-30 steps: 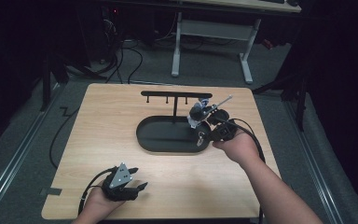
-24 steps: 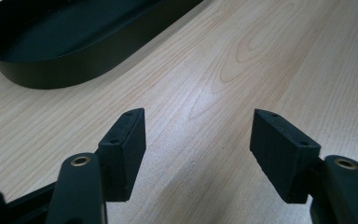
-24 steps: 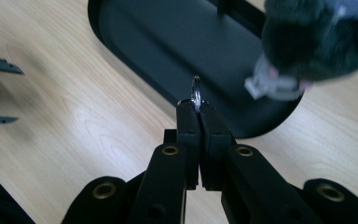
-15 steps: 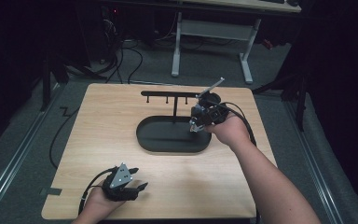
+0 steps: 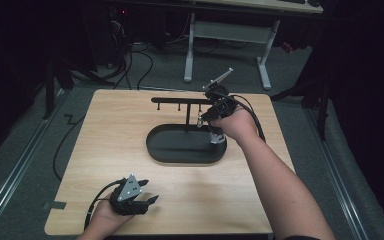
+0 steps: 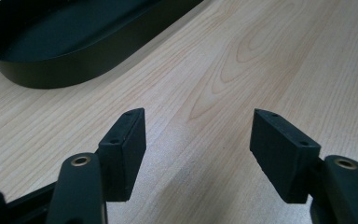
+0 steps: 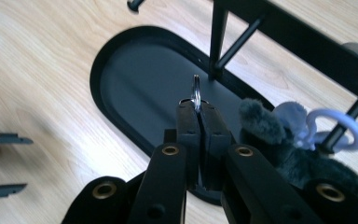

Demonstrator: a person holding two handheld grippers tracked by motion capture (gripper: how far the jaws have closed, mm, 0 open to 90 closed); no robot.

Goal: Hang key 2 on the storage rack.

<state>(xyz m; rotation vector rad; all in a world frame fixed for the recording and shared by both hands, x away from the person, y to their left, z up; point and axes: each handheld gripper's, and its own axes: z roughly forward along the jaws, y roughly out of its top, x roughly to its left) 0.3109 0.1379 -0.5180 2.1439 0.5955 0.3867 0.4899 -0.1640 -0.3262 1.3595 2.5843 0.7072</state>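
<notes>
High view: right gripper (image 5: 211, 116) is up beside the rack (image 5: 187, 101), above the right end of the tray (image 5: 180, 152). A key ring (image 5: 200, 120) sticks out of its tip and a plush charm (image 5: 216, 136) dangles below the hand. Left gripper (image 5: 142, 201) rests near the front left of the table (image 5: 105, 130), well apart from the work.

Left gripper view: jaws wide apart, nothing between them, bare wood below; tray edge far left.

Right gripper view: jaws fully closed, pinching the ring (image 7: 196, 93) by its lower edge, ring edge-on. Charm (image 7: 284, 135) hangs to the right, close to a peg (image 7: 347, 123).

Risks, as judged: the thin pinch may let the ring twist or slip out, dropping into the tray. The edge-on ring may miss a peg tip. The charm could snag on the neighbouring peg and drag the ring askew.
</notes>
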